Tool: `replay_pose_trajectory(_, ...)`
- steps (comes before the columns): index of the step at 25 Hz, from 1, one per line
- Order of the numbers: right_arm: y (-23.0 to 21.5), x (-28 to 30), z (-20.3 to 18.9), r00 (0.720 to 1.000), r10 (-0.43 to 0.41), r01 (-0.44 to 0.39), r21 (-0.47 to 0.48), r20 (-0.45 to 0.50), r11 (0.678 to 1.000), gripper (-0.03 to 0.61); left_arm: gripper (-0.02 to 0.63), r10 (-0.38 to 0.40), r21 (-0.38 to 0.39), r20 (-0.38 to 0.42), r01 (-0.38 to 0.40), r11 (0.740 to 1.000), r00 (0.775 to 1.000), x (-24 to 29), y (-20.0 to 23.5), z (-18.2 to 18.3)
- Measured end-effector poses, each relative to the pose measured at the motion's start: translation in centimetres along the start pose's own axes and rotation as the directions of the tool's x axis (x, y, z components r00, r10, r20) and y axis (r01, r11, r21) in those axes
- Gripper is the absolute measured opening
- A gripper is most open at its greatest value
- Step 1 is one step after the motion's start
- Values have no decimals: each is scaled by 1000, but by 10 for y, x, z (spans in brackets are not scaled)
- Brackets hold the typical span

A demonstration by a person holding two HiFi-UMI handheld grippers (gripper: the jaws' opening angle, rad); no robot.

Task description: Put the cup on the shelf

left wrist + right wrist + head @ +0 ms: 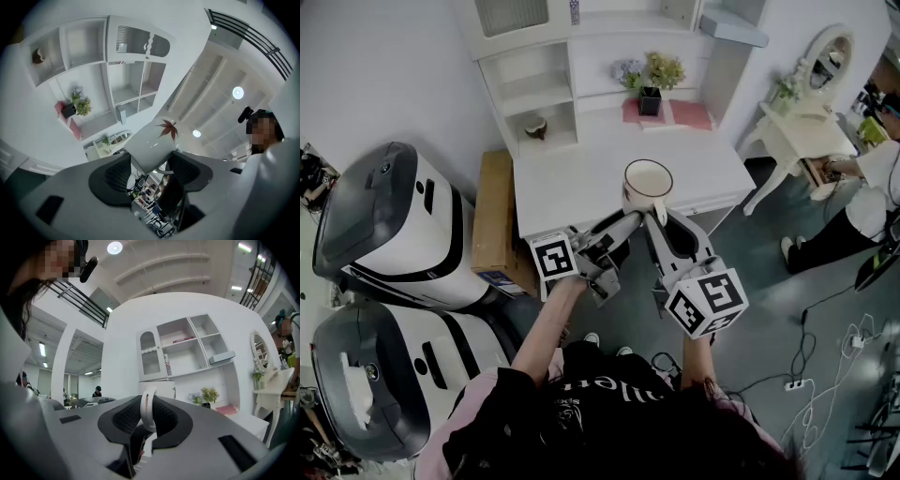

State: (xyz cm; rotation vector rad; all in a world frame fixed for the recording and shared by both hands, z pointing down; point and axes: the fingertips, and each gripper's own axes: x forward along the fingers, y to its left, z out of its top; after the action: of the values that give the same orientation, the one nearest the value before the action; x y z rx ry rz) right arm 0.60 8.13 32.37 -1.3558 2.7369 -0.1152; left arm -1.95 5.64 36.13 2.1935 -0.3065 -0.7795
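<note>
Both grippers meet at the one cup (648, 185), which hangs in the air over the white tabletop (572, 178). I judge it a glazed ceramic mug: stiff, with some weight to it, slick on the wall and breakable if it drops. I reckon the handle is the surest hold, since a loop cannot slide out sideways, while the smooth round wall could slip. The right gripper (659, 218) has its jaws clamped on that handle (148, 409), the white loop standing upright between the pads. The left gripper (625, 225) has its jaws spread wide, with the cup's lower corner, below the red leaf print (168, 129), dipping between them. I see no firm press there, so I read it as straddling rather than gripping. The shelf (546, 108) lies well ahead of both sets of jaws.
</note>
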Motion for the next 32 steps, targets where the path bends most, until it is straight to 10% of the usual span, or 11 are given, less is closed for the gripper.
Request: replay_pose_trajectory(32, 34, 83, -32, 996, -84, 83, -10, -42, 996, 86, 275, -36, -90, -57, 30, 995, 998, -50, 50, 58)
